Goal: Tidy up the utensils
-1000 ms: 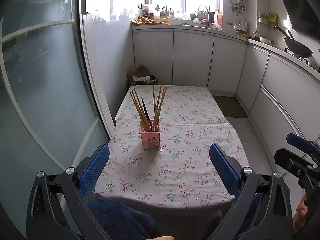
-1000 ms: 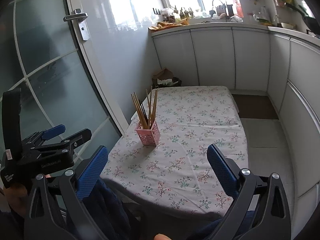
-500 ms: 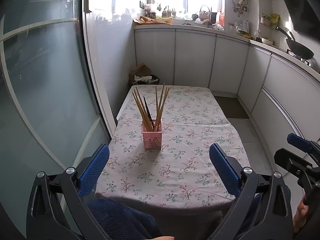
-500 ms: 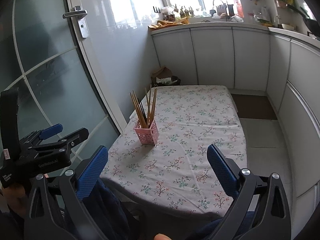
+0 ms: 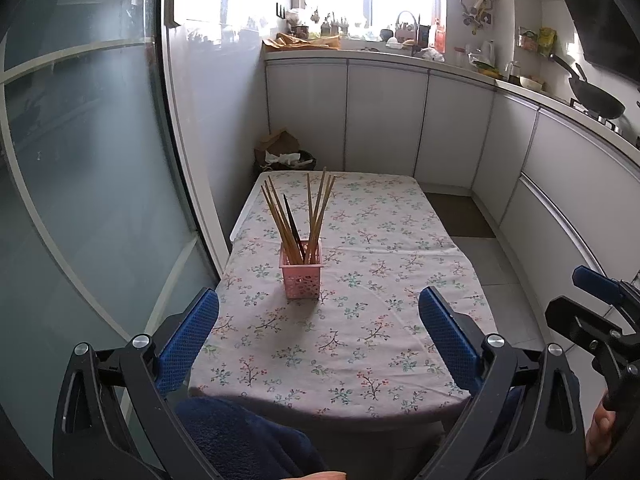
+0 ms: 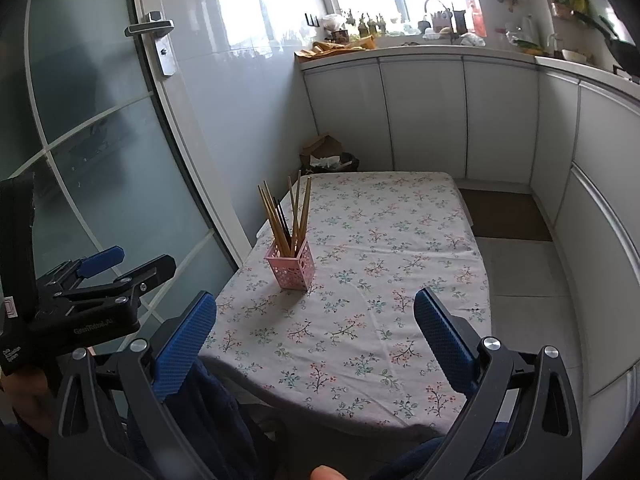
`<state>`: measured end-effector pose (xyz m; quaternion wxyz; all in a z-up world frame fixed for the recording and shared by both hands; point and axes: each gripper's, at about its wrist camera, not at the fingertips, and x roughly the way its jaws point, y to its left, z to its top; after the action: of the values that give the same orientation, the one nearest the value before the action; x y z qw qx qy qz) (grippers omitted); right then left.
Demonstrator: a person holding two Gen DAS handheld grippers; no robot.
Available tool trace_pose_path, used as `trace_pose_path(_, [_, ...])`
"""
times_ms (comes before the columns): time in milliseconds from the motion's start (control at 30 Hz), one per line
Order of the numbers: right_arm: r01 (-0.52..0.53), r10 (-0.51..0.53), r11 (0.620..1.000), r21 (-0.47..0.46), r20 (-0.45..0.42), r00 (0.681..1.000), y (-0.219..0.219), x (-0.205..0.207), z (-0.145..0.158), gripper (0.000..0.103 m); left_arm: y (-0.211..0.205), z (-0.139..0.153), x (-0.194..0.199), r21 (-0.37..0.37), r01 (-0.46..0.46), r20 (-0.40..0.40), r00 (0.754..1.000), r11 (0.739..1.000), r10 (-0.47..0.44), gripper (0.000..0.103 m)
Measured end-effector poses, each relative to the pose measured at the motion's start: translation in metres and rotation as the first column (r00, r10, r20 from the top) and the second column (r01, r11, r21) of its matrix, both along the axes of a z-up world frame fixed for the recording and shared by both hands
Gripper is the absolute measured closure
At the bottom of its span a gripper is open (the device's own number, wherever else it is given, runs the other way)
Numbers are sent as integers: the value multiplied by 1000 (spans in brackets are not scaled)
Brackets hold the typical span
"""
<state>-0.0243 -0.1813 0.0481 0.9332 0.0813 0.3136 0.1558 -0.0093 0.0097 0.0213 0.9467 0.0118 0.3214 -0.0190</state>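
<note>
Table [image 5: 400, 240] under floral cloth, framing nearly unchanged from a second ago, drifted slightly. Left gripper [image 5: 318, 334] and right gripper [image 6: 316, 332] both spread wide, empty, short of the near table edge as before. Pink basket [image 5: 302, 276] upright left of table centre, unmoved. Chopsticks [image 5: 298, 216] fan upward inside it.
</note>
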Motion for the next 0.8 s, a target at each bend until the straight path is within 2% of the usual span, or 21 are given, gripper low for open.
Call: trace_pose_path(800, [12, -12, 1000, 2, -7, 1000, -6, 2, -1, 7, -6, 2, 1, -3, 6, -1, 1000, 1000, -6, 7])
